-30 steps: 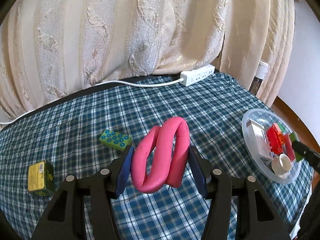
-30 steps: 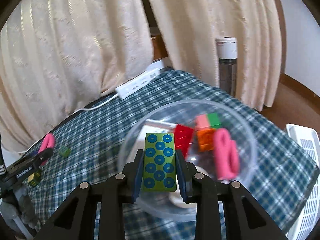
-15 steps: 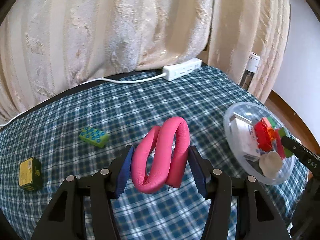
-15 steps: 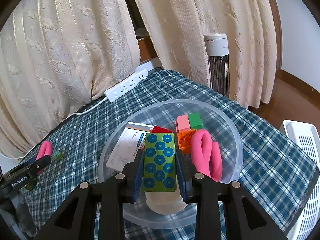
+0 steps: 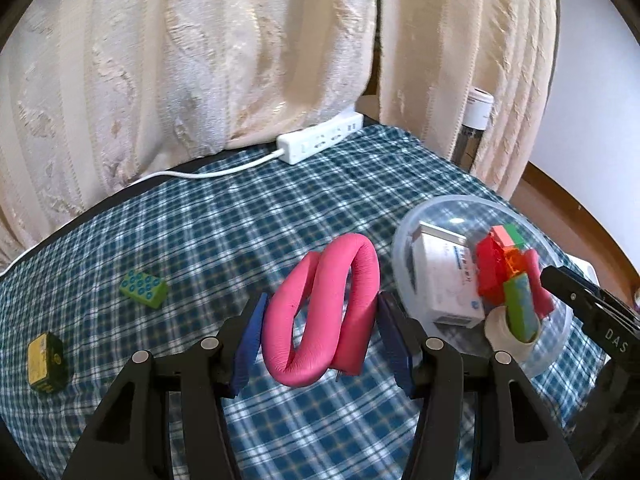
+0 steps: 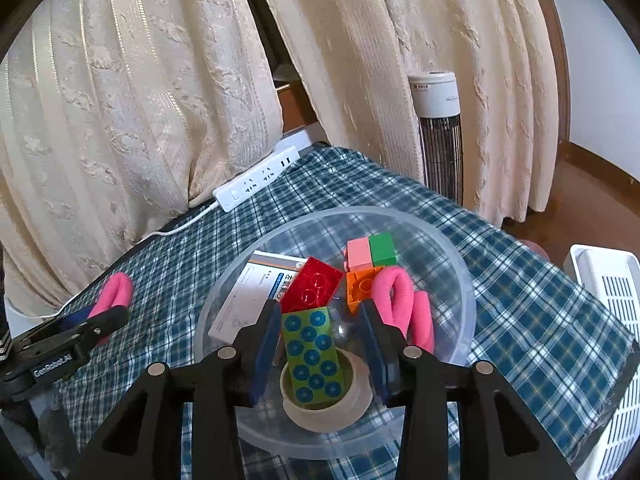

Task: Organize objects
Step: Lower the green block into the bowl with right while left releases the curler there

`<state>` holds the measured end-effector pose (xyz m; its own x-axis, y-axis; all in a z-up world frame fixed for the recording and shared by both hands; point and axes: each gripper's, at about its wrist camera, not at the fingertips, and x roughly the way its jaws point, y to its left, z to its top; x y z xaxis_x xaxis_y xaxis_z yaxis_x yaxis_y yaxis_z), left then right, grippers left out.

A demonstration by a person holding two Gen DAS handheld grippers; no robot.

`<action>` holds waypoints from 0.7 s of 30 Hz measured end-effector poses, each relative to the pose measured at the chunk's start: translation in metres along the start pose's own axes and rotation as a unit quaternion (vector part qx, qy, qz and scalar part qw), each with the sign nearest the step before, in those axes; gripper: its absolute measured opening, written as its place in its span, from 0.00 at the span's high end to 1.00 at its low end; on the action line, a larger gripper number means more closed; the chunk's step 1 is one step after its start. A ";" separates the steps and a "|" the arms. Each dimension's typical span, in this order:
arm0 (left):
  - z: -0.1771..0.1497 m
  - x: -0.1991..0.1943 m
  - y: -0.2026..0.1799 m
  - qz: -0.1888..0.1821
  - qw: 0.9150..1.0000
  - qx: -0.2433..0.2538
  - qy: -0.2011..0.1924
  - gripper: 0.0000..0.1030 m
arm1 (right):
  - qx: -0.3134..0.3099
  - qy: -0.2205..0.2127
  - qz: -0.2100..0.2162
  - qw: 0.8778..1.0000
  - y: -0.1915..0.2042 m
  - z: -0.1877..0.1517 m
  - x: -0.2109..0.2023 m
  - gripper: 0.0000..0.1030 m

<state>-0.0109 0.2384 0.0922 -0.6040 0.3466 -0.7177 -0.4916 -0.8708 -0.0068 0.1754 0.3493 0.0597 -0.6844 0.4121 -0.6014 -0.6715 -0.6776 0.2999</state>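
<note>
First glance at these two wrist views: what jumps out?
The bright pink foam loop, clamped in the left gripper above the plaid tablecloth. Next, the clear bowl crowded with colourful bricks, where the right gripper is opening around a green dotted brick standing on end in a tape roll.

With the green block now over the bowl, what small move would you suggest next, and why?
Probably lift the right hand-held gripper clear: its jaws are opening, and the green block already leans loose on the tape roll inside the clear bowl.
</note>
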 end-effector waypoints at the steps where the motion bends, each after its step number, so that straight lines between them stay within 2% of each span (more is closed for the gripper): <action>1: 0.001 0.002 -0.005 -0.002 1.000 0.003 0.001 0.45 | -0.003 -0.003 0.001 1.000 0.000 0.000 -0.002 0.58; 9: 0.008 0.016 -0.043 -0.034 0.999 0.026 0.015 0.45 | -0.012 -0.026 -0.001 1.000 -0.010 -0.001 -0.018 0.58; 21: 0.024 0.047 -0.083 -0.044 0.998 0.050 0.018 0.45 | -0.001 -0.027 0.009 1.000 -0.026 0.000 -0.020 0.58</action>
<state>-0.0133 0.3348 0.0759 -0.5342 0.4051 -0.7419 -0.6019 -0.7986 -0.0026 0.2062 0.3583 0.0638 -0.7105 0.4326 -0.5550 -0.6588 -0.6862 0.3085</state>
